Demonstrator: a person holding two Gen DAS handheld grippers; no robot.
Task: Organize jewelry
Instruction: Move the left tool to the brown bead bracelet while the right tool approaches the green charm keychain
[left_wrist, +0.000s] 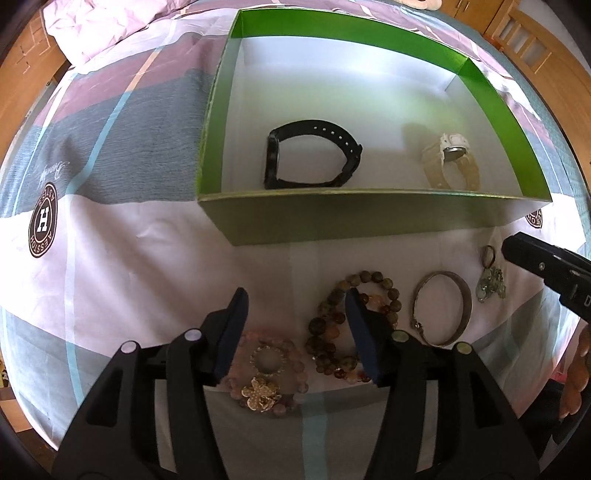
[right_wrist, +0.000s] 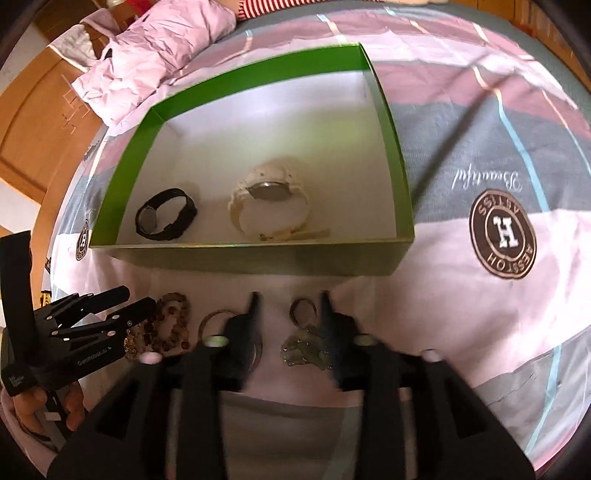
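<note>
- Left gripper (left_wrist: 295, 314): jaws wide apart, holding nothing, hovering low over the bed (left_wrist: 129, 258). Its right finger overlaps the brown bead bracelet (left_wrist: 334, 325) in view; contact cannot be confirmed.
- Right gripper (right_wrist: 288, 310): jaws open, empty, straddling the green stone pendant (right_wrist: 301, 350) and its ring. This view is motion-blurred.
- Task items: black watch (left_wrist: 310, 155) and white watch (left_wrist: 450, 162) already lie inside the green box (left_wrist: 369, 218). Still outside, in a row just near of the box's near wall: a pink bead bracelet with gold flower charm (left_wrist: 264, 373), the brown bead bracelet, a metal bangle (left_wrist: 441, 308), and the pendant at far right.
- Judged progress: roughly a third done; next likely pick is the pendant or a bead bracelet.
- Risk: the two bead bracelets lie close together, touching or nearly so; a closing grip may drag both or snag one.
- Risk: the pendant is loose and dangling; a pinch on the stones alone could let it slip during the lift.
- Risk: soft bedding gives under pressure, so the thin bangle may tilt or escape the pads.
- Obstruction: the box's near wall stands between the row and the interior; a carried piece must clear it.
- Surroundings: crumpled pink pillow (left_wrist: 96, 26) far left, wooden furniture at the edges; neither interferes.
</note>
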